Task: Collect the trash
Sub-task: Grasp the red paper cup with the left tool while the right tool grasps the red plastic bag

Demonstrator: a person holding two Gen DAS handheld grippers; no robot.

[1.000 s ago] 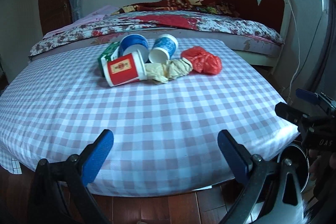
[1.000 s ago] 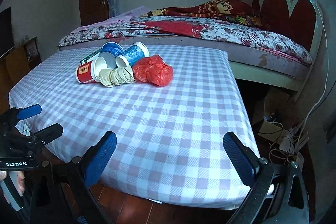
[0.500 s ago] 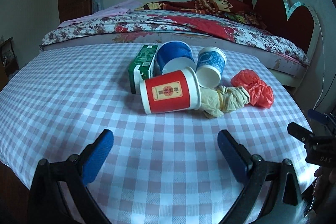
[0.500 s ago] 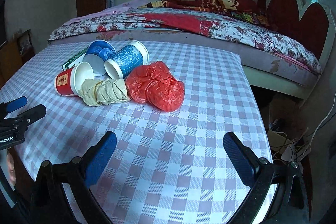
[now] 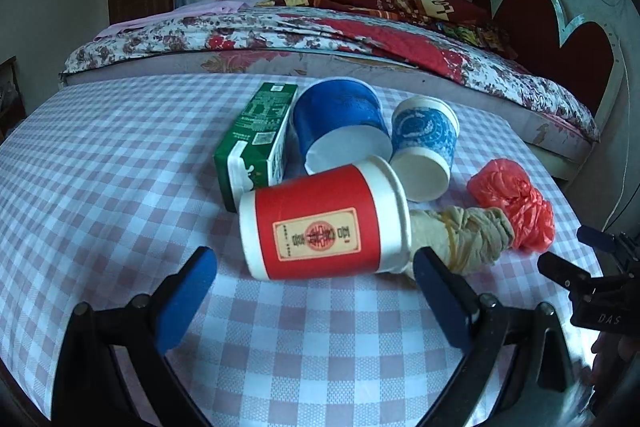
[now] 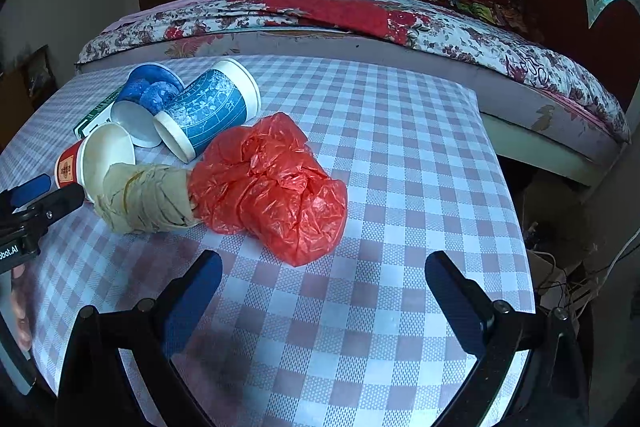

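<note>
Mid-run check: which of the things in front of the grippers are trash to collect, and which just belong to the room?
Trash: red cup, dark blue cup, patterned blue cup, green carton, beige wad, red plastic bag.

Room: checked tablecloth, bed with floral quilt, headboard, cables.

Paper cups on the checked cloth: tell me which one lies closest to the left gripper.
The red cup, on its side just ahead of the open left gripper. The dark blue cup and light blue patterned cup lie behind it.
</note>
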